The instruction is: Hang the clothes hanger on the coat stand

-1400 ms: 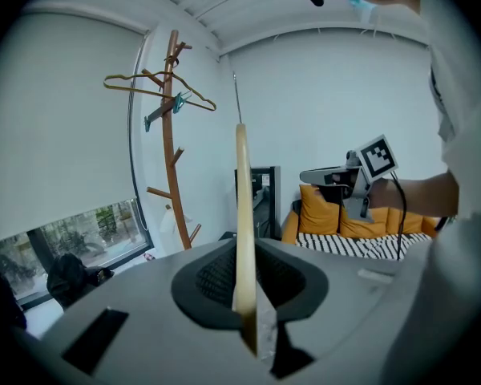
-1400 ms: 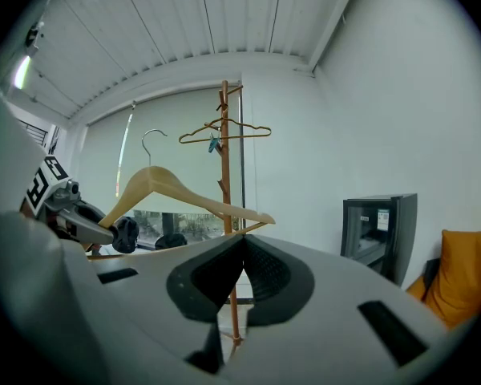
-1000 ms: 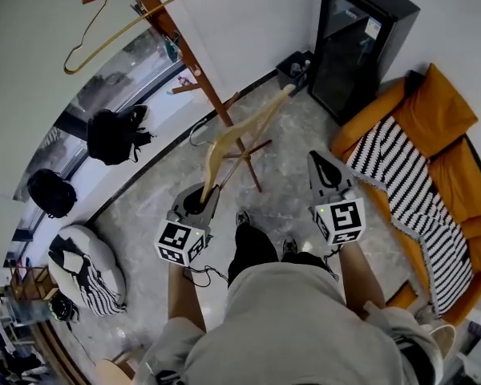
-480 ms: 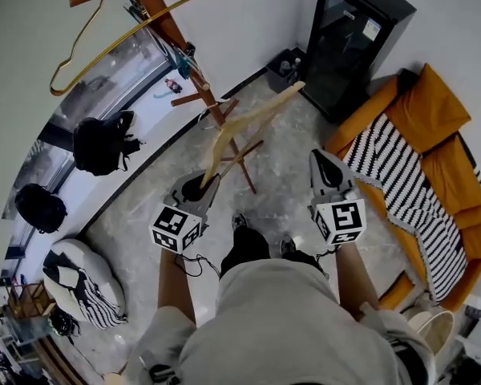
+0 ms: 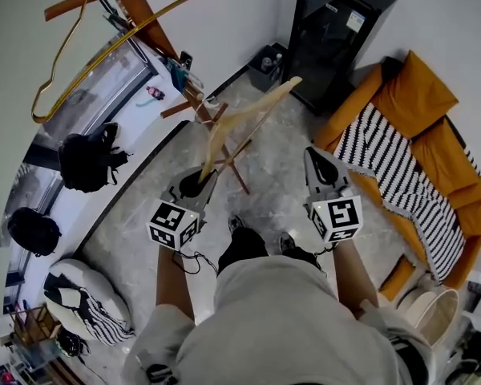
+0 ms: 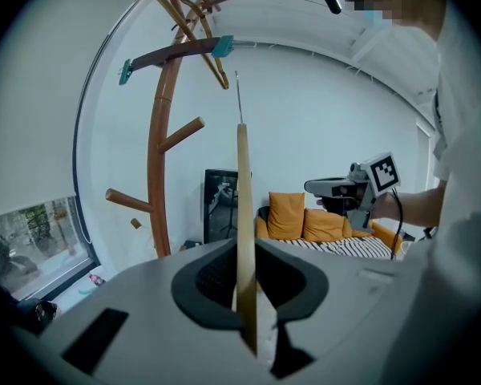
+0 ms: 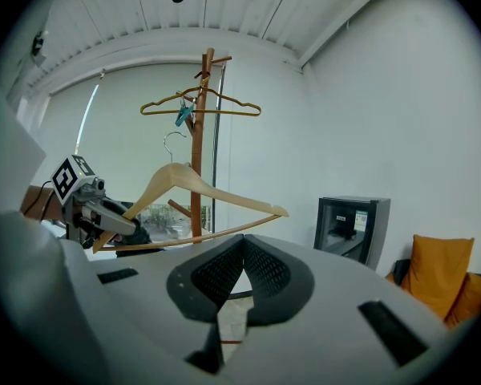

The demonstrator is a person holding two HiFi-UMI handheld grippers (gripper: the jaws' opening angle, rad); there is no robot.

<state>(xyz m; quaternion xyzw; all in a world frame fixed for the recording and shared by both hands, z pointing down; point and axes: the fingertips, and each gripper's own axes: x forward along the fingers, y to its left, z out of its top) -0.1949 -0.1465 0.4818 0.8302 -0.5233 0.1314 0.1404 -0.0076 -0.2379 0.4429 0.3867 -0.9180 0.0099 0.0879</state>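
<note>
Left gripper (image 5: 199,181): jaws clamped on the tip of one hanger arm, pads pressed against its thin edge.
Hanger (image 5: 239,120): pale wood with curved shoulders, a straight lower bar and a wire hook. It is held in the air in front of the person, slanting up and away from the left gripper.
Hook (image 7: 171,139): free, just beside the stand's trunk and on no peg.
Right gripper (image 5: 319,160): jaws together with nothing between them, held out apart from the hanger.
Stand (image 5: 147,13): brown wooden trunk with short angled pegs. A thin gold hanger (image 7: 216,112) and a teal clip (image 7: 180,116) sit high on it.
Backdrop: black cabinet (image 5: 329,30) and orange sofa (image 5: 421,95) with a striped throw (image 5: 401,175), off to the right.
</note>
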